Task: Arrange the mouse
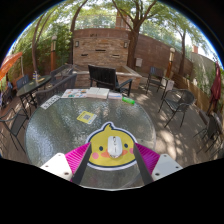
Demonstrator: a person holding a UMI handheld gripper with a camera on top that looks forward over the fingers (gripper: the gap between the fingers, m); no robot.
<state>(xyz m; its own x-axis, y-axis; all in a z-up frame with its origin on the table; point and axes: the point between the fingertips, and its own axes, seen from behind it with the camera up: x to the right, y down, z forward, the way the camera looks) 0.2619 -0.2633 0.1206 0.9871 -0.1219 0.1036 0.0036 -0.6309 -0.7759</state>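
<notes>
The gripper [111,163] has its two pink-padded fingers [72,158] closed against the sides of a yellow, face-printed mouse [110,146], holding it between them above a round glass table [60,125], with papers [88,94] lying on the table well beyond the fingertips.

An outdoor patio with a glass-topped table [60,130] under dappled sunlight, metal chairs [178,102] around it, a dark bench [104,76] beyond, a brick wall [100,45] behind, trees [135,20] overhead, and paved ground [175,140].
</notes>
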